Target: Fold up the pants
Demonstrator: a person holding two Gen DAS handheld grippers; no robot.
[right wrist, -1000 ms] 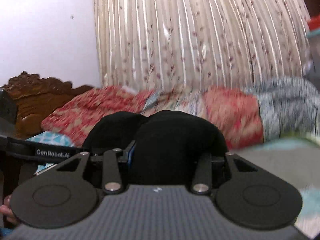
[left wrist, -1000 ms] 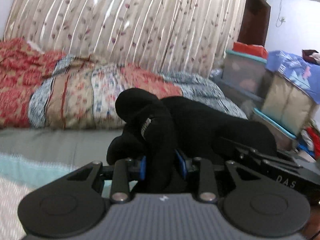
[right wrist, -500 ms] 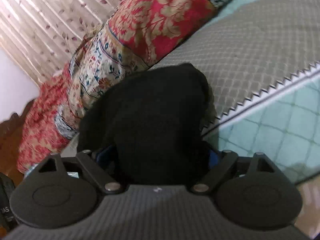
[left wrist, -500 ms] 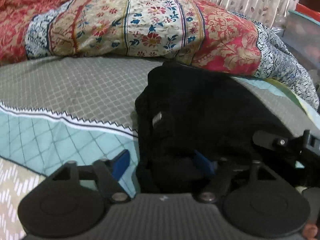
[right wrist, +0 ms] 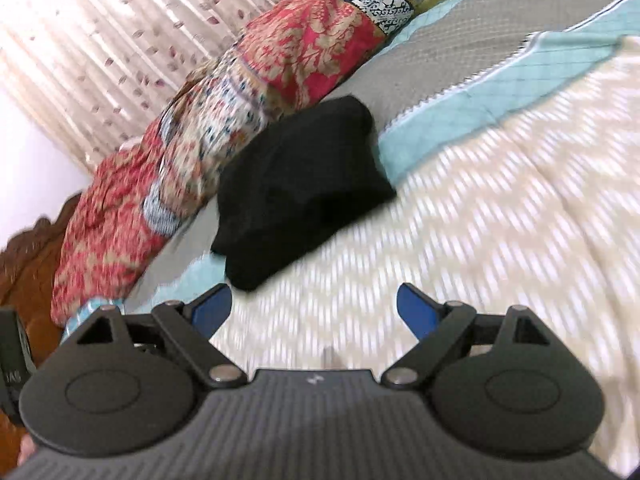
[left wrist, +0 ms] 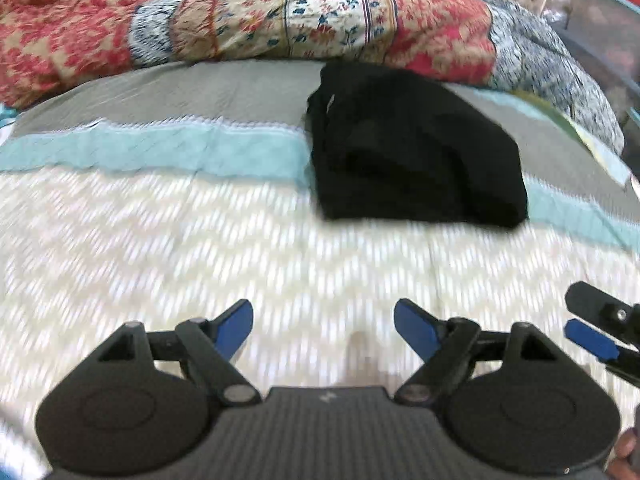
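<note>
Nearest in the left wrist view, the left gripper hangs over the cream zigzag part of the bedspread; its blue-padded jaws are opening and nothing lies between them. At the right edge of that view, one blue-padded finger of the right gripper pokes in, with a fingertip of the person's hand at the lower corner. In the right wrist view the right gripper stands with its jaws spread wide and empty above the same cream cloth.

Farther on, the black pants lie folded into a compact bundle on the bed, free of both grippers, resting across the turquoise band and the grey part of the bedspread. In the right wrist view the pants sit just beyond the gripper's left finger.

Behind them, touching their far edge, a red and cream floral quilt is heaped along the bed. Beyond it hangs a leaf-print curtain, and a carved wooden headboard shows at the left.
</note>
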